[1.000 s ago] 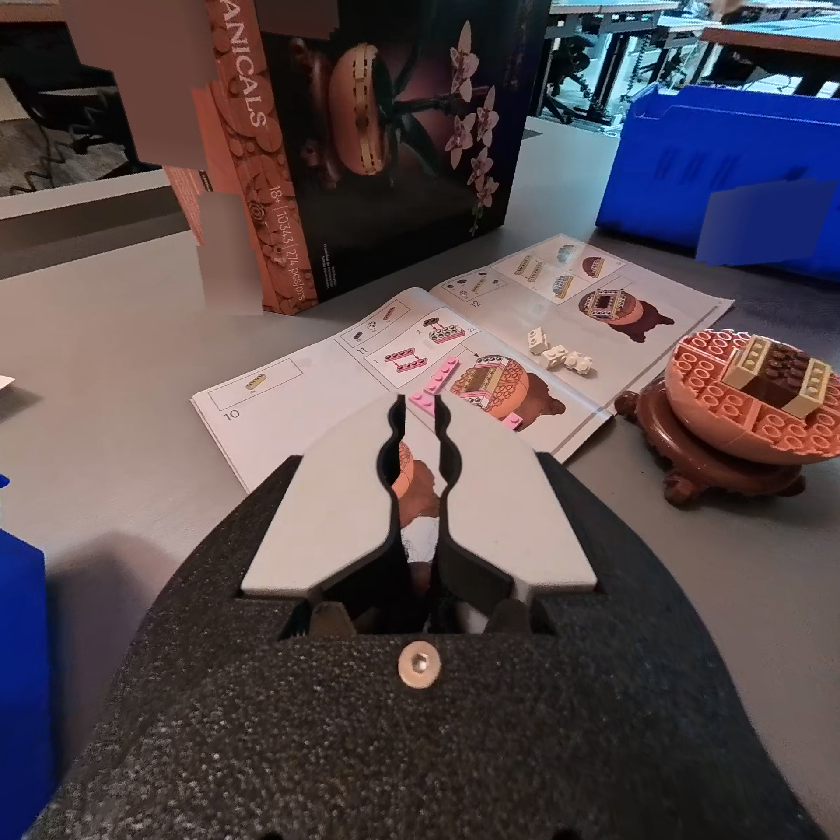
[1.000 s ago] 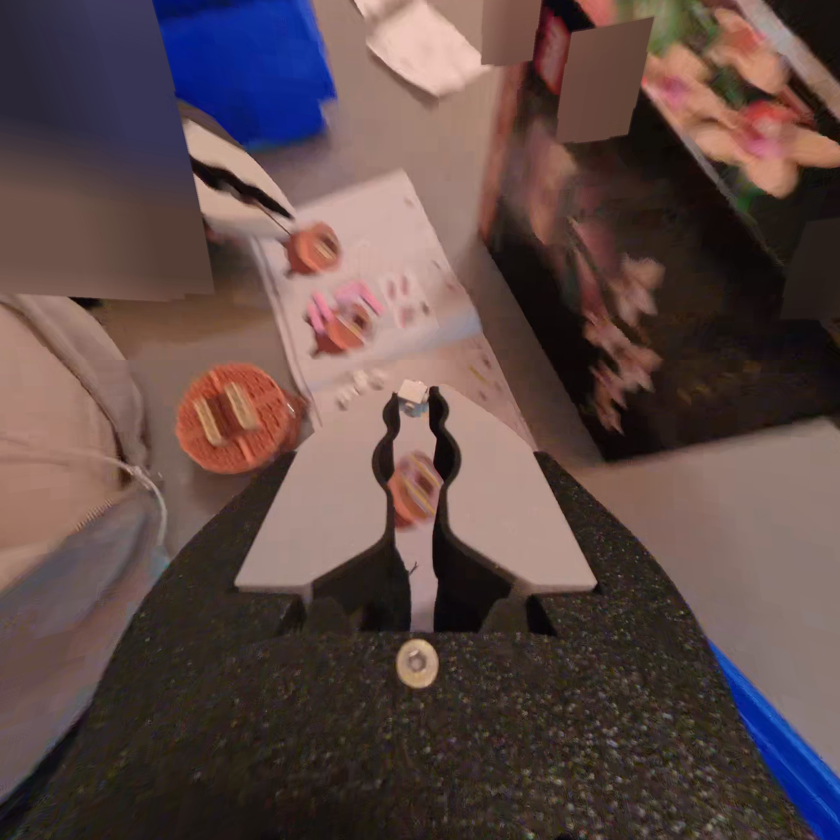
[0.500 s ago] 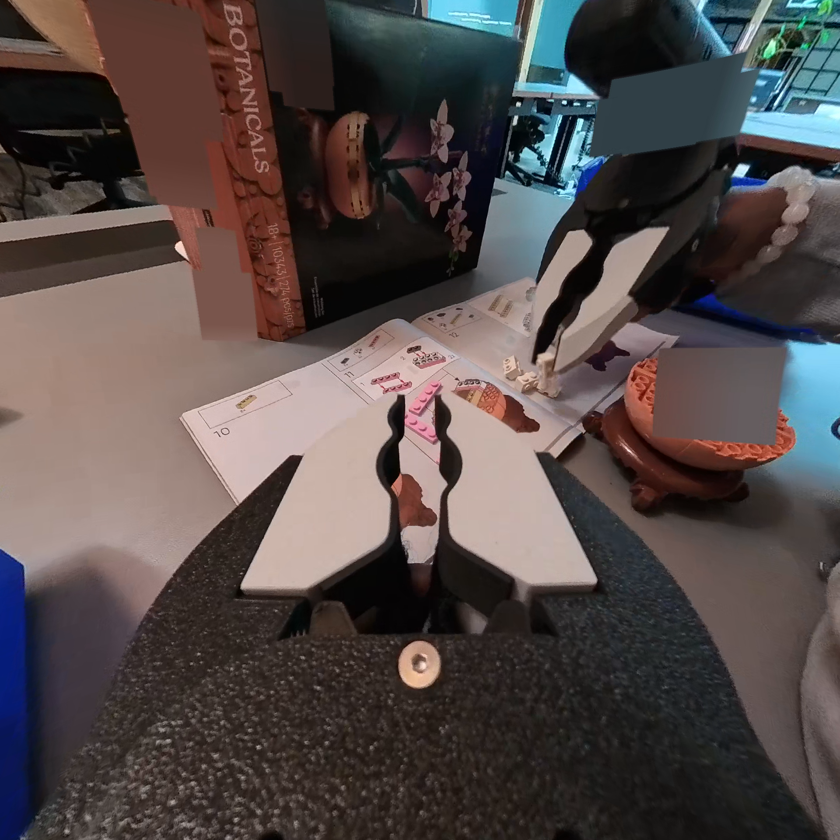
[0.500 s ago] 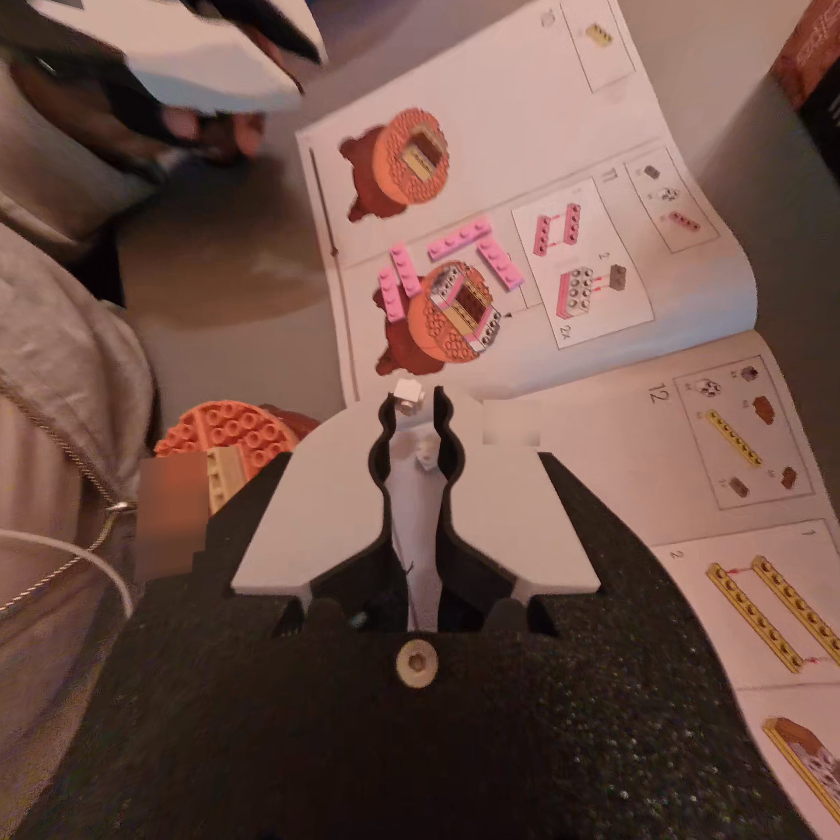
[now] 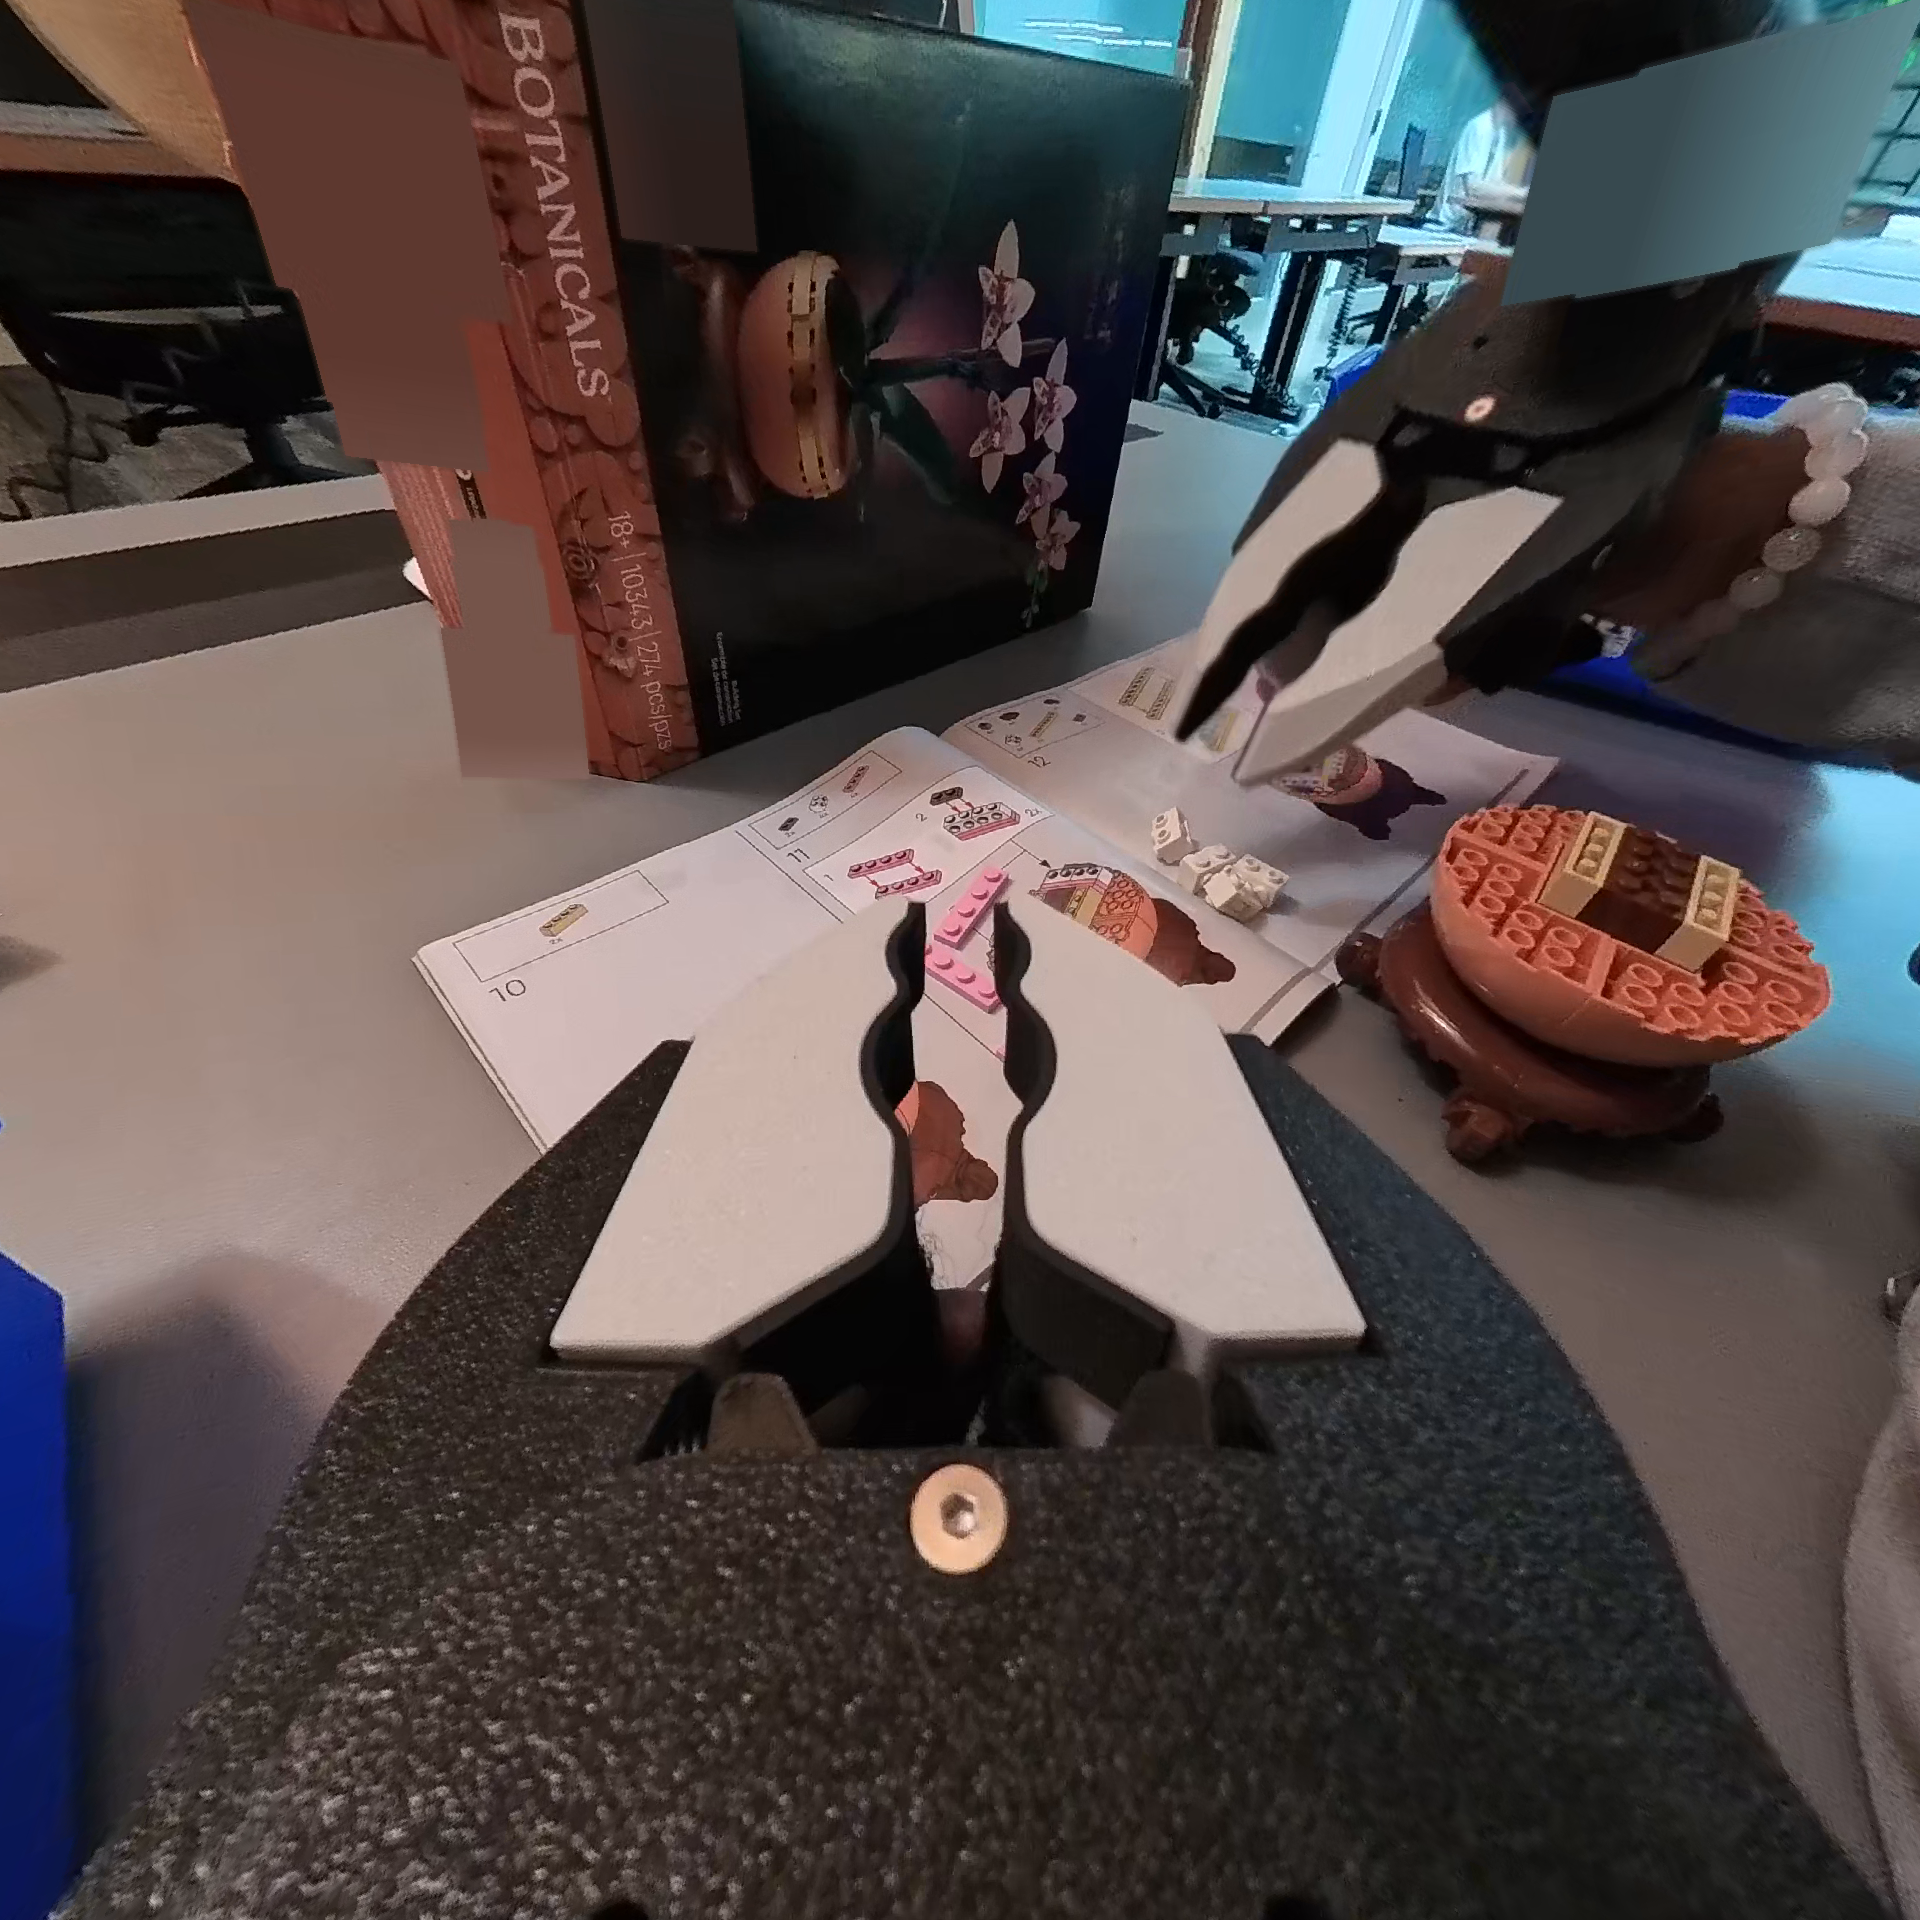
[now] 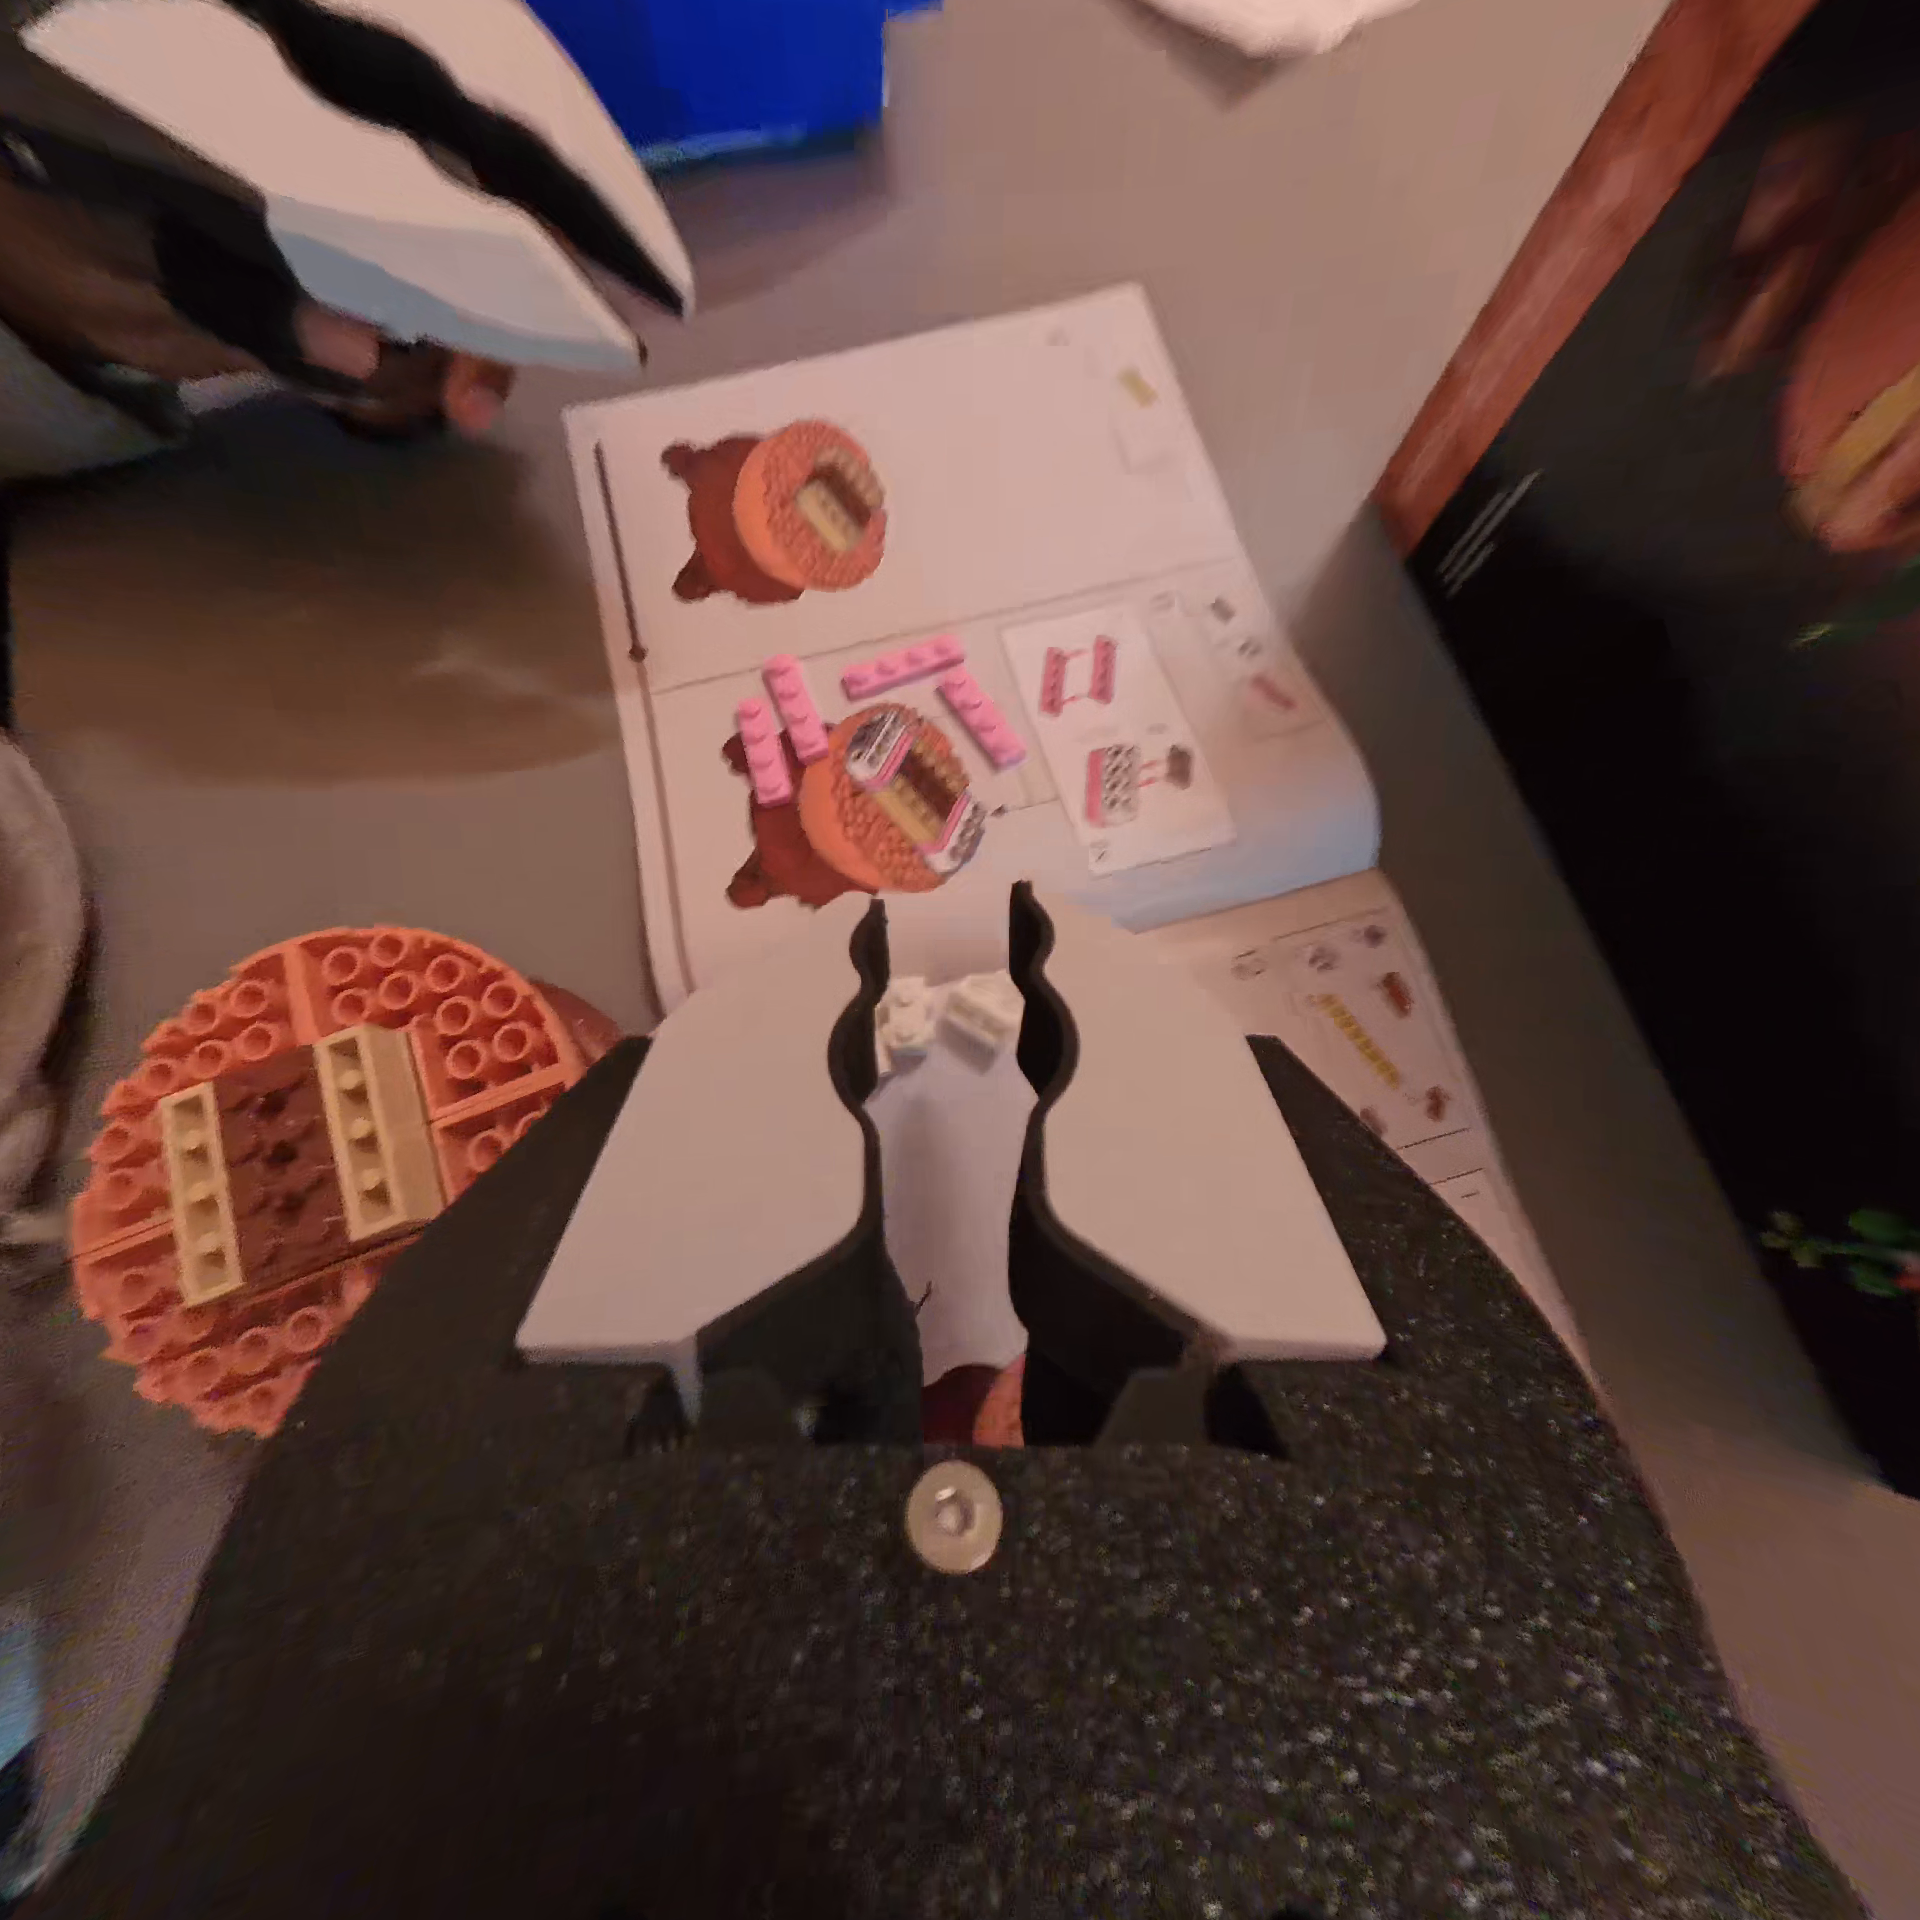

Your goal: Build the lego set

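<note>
Left wrist view: left gripper [image 5: 958, 914] low over open instruction booklet [image 5: 644, 925] on grey surface [image 5: 260, 790], fingers slightly apart, holding nothing; pink plates [image 5: 966, 940] on the page just beyond the tips. Right gripper [image 5: 1231, 743] above the booklet's far page, fingers apart, empty. Small white bricks [image 5: 1216, 873] loose on the paper beneath it. Round orange-and-brown lego base [image 5: 1621, 961] with two tan strips beside the booklet's edge. Set's box [image 5: 883, 416] upright behind. Right wrist view: white bricks [image 6: 945, 1018] between the spread fingers, untouched.
</note>
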A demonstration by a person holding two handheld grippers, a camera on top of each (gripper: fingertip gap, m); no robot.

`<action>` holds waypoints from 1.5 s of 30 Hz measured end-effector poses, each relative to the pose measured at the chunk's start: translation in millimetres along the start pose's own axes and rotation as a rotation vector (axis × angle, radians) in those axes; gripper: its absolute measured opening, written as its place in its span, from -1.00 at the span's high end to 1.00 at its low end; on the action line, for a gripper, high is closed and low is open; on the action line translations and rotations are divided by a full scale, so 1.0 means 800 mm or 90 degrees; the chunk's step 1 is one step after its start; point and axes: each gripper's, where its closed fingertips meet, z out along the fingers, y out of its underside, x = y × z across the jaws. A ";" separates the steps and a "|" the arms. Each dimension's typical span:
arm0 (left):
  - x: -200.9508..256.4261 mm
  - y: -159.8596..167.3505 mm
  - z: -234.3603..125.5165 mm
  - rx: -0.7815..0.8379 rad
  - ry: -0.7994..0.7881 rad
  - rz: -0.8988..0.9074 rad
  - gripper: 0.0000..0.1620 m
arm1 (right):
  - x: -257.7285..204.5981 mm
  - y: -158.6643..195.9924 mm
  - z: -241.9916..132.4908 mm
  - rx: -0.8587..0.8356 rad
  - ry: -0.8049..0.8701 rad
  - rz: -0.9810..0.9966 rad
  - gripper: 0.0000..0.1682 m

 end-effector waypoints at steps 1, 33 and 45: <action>0.000 0.001 0.000 -0.002 0.000 0.001 0.85 | 0.006 -0.008 -0.005 0.030 0.025 -0.014 0.69; 0.005 -0.007 -0.007 0.035 0.032 -0.012 0.63 | 0.033 -0.102 -0.258 0.449 0.338 -0.067 0.36; 0.006 -0.009 -0.009 0.047 0.011 0.017 0.57 | 0.067 0.033 -0.411 0.225 0.510 -0.085 0.10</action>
